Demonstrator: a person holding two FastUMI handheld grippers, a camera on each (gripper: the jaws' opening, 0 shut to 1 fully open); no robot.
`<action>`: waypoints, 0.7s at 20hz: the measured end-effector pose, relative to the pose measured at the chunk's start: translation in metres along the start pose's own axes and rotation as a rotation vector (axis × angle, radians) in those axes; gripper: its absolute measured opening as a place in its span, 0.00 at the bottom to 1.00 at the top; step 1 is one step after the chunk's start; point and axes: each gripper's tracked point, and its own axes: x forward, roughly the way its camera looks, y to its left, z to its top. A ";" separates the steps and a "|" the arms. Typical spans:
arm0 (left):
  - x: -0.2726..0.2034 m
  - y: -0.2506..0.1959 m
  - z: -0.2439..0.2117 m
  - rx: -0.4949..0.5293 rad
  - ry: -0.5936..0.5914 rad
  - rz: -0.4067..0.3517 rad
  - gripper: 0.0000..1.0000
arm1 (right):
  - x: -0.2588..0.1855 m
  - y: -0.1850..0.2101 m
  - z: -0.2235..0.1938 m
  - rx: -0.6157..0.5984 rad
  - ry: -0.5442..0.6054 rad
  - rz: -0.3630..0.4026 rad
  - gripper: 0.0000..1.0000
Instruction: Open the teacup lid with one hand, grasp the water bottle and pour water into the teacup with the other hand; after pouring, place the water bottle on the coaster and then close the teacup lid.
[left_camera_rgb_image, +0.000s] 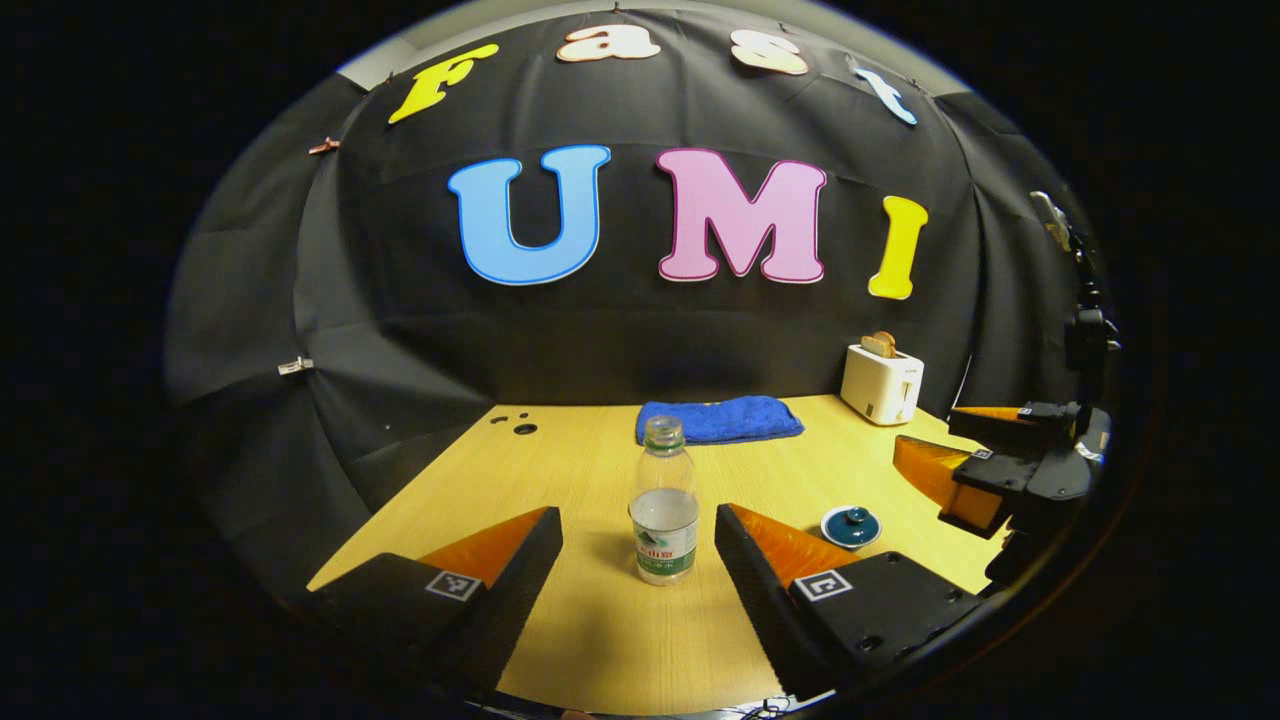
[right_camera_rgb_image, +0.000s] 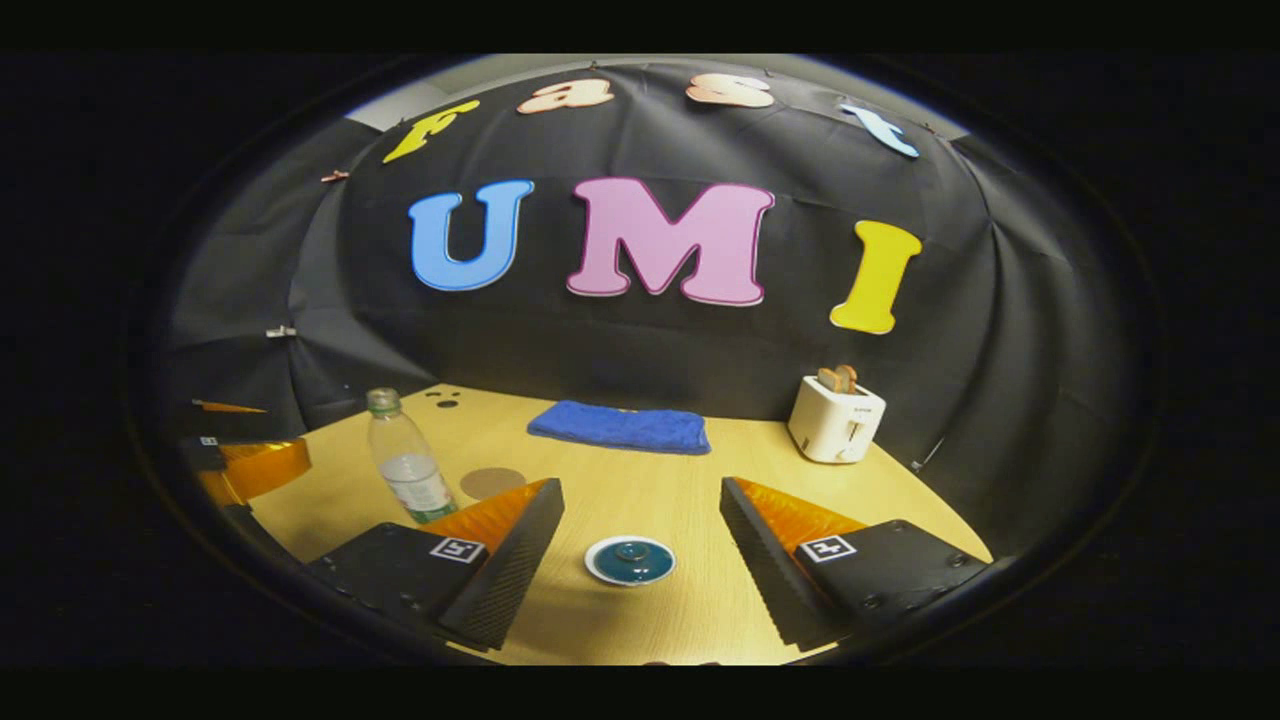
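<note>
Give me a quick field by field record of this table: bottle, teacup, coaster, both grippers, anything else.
water bottle: upright, cap off, between left gripper fingers, ungripped
teacup: lid on, ahead of right gripper
coaster: bare, beside bottle
left gripper: open
right gripper: open
blue towel: folded, by wall
toaster: bread in slots

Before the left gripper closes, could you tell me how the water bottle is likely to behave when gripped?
The water bottle looks like thin clear plastic, so it may dent under pressure. It stands tall and narrow with its cap on and is only partly filled, so it is probably light and might tip if nudged.

No legible text on the bottle's label (left_camera_rgb_image: 664, 553).
</note>
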 end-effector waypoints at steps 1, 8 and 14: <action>0.004 0.001 -0.011 0.001 0.006 0.004 0.98 | 0.012 0.000 -0.015 -0.001 0.012 -0.003 0.98; 0.030 0.010 -0.076 -0.071 0.060 0.021 0.98 | 0.062 0.005 -0.086 0.024 0.084 -0.003 0.98; 0.032 0.021 -0.090 -0.143 0.072 0.052 0.98 | 0.074 0.005 -0.106 0.065 0.120 -0.007 0.85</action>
